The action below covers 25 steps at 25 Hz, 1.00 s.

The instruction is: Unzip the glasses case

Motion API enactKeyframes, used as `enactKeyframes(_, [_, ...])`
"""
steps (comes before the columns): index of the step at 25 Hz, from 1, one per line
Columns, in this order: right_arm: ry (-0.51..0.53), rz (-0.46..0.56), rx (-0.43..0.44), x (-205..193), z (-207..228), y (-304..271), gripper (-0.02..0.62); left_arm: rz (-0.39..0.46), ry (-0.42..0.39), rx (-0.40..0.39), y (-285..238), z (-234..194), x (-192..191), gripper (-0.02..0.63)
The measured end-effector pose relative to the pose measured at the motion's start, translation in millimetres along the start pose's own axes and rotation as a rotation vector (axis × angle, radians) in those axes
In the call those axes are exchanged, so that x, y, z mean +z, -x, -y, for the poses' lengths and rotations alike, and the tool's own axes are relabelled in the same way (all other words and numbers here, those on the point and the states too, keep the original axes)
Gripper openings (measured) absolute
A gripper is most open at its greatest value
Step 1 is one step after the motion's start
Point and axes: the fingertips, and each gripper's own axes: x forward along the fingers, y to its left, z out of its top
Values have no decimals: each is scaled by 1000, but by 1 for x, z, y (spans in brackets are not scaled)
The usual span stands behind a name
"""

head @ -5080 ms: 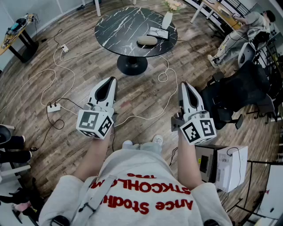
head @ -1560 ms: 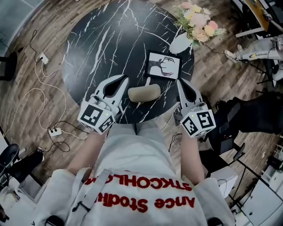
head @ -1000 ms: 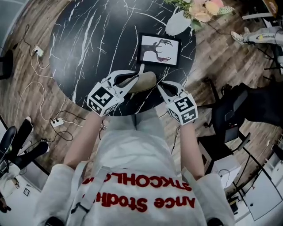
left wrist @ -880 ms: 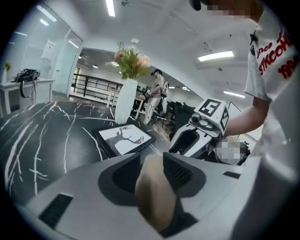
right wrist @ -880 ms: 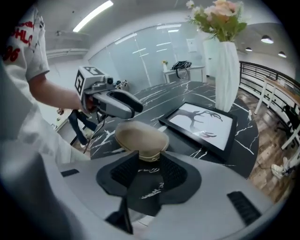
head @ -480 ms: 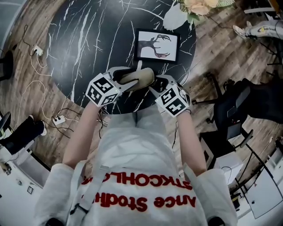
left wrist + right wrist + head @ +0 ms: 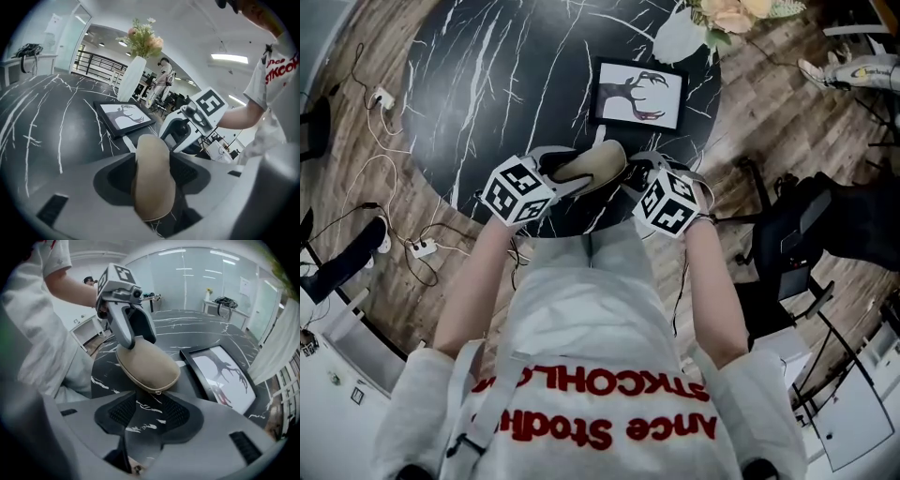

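The left tool [image 7: 152, 176] is opening its jaws wide. One end of the tan glasses case [image 7: 151, 173] sits right between them. The jaws are around the case but do not squeeze it yet, so the case is loose. The right tool [image 7: 150, 405] is opening its jaws too. Only the dark table [image 7: 149, 420] shows between them, so this tool holds nothing. The other end of the case lies just past its tips, and a small zip pull [image 7: 158, 391] hangs there, pointing at the tool. The case lies flat near the front edge of the round black table, between the two tools. A moment ago both tools were shut tight and a bit higher and farther apart. Now they have come down low to the case, one at each end, and spread their jaws. I think this means the real work is about to start. The left tool looks ready to hold the case still, and the right tool looks ready to pinch the zip pull. The case looks zipped all the way shut, so nothing is undone yet. Farther back on the table lies a picture frame [image 7: 640, 94] with a deer on it. Behind that stands a white vase [image 7: 678, 39] with flowers.
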Motion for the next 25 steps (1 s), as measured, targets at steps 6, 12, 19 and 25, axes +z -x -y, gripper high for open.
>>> enactKeyframes(6, [109, 20, -89, 5, 12, 9, 71, 0, 15, -17, -1, -1, 1, 229])
enactKeyframes(12, [49, 68, -32, 5, 12, 9, 60, -6, 13, -8, -2, -1, 1, 229])
enactKeyframes(19, [-7, 128, -75, 6, -2, 8, 31, 3, 29, 23, -3, -2, 0, 230])
enactKeyframes(25, [-142, 207, -91, 15, -17, 3, 32, 12, 31, 36, -3, -2, 0, 230])
